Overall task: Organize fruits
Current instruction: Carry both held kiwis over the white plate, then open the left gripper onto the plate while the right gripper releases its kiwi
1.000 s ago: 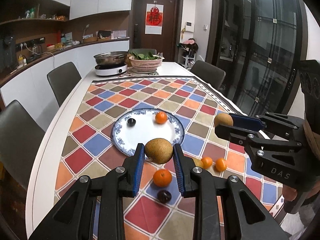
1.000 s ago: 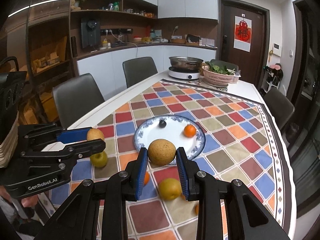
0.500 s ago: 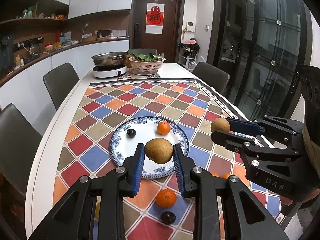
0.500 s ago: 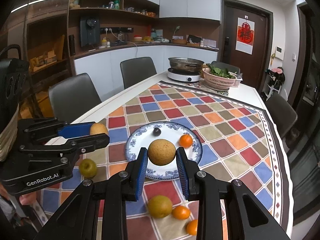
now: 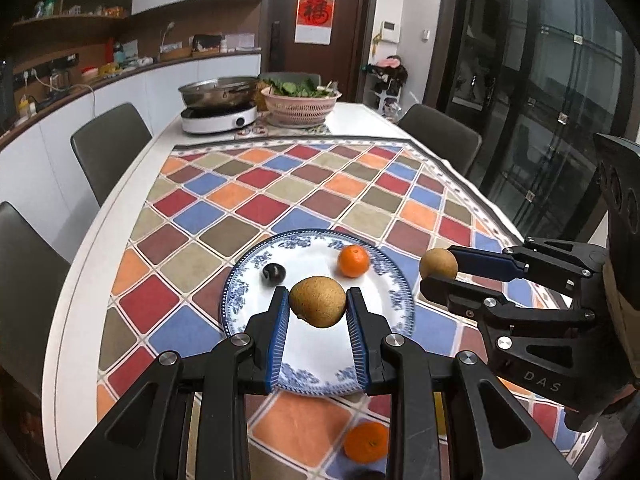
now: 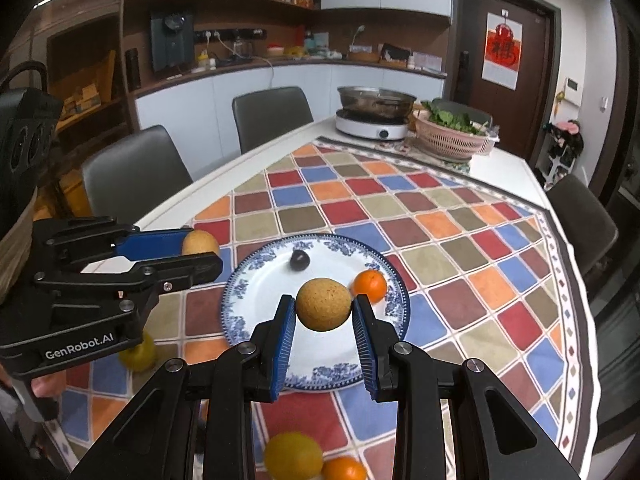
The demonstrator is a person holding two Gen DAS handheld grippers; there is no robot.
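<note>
My left gripper [image 5: 318,308] is shut on a brown pear [image 5: 318,301] and holds it above the near part of the blue-rimmed white plate [image 5: 372,376]. My right gripper [image 6: 324,312] is shut on another brown pear [image 6: 324,309], also above the plate [image 6: 256,300]. On the plate lie an orange [image 5: 353,261] and a small dark fruit [image 5: 273,273]. Each gripper shows in the other's view: the right one [image 5: 440,270] with its pear [image 5: 438,264], the left one [image 6: 200,252] with its pear [image 6: 201,242].
Loose fruit lies on the checkered cloth near me: an orange [image 5: 366,442], a yellow pear [image 6: 294,456], an orange [image 6: 344,469], a green apple [image 6: 138,354]. A pan on a cooker [image 5: 218,110] and a pink basket of greens [image 5: 302,106] stand at the far end. Chairs surround the table.
Both grippers have moved forward with their pears, from over the loose fruit on the cloth to above the plate. Both remain shut.
</note>
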